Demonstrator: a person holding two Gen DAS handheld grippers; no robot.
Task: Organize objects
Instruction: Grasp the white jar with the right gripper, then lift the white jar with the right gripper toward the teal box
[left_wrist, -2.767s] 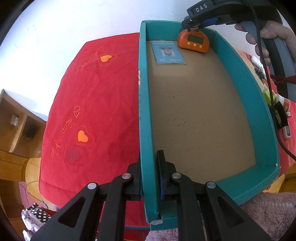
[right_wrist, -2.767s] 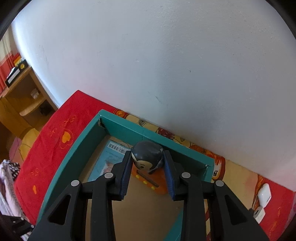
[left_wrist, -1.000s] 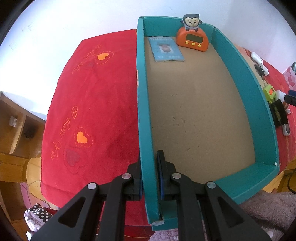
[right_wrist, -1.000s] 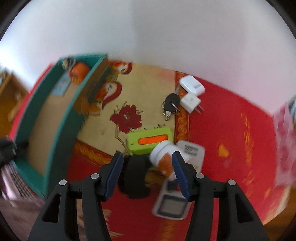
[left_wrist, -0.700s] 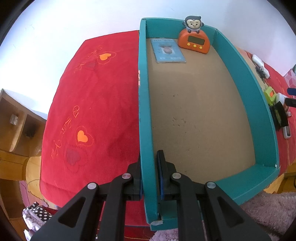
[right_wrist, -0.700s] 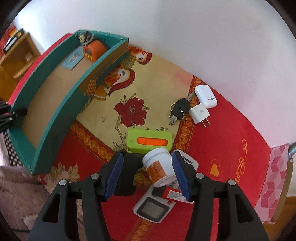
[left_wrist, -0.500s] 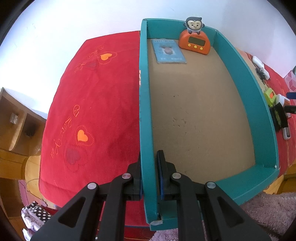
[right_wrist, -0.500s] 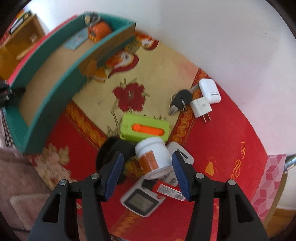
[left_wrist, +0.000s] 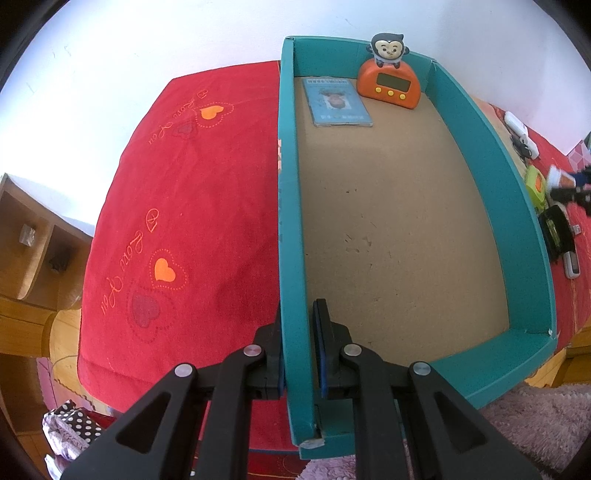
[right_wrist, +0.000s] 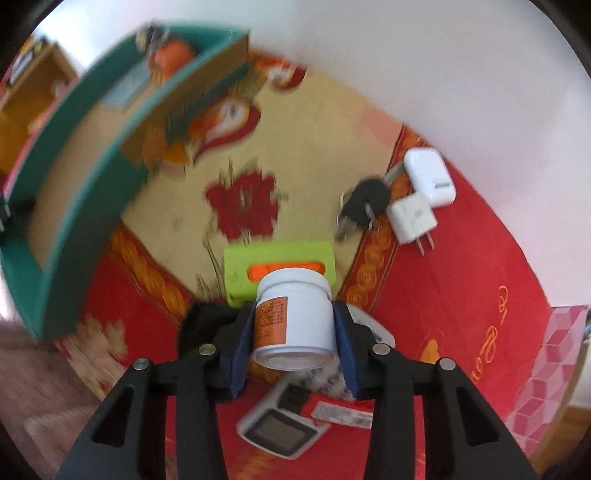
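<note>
My left gripper (left_wrist: 300, 347) is shut on the left wall of the teal box (left_wrist: 290, 221). Inside the box at its far end are an orange monkey timer (left_wrist: 388, 83) and a blue card (left_wrist: 337, 101). My right gripper (right_wrist: 293, 343) is shut on a white pill bottle (right_wrist: 293, 317) with an orange label, held just above the pile of items. Under it lie a green case (right_wrist: 279, 267), a black object (right_wrist: 207, 321) and a white digital device (right_wrist: 279, 424). The box shows at the upper left of the right wrist view (right_wrist: 96, 162).
Black keys (right_wrist: 364, 203) and two white chargers (right_wrist: 428, 177) lie on the red and yellow cloth (right_wrist: 461, 288) to the right of the box. A red heart cloth (left_wrist: 177, 221) covers the table on the left. Wooden shelves (left_wrist: 26, 251) stand far left.
My right gripper has left the monkey timer in the box, swung over to the pile and closed on the white pill bottle. The left gripper keeps holding the box wall.
</note>
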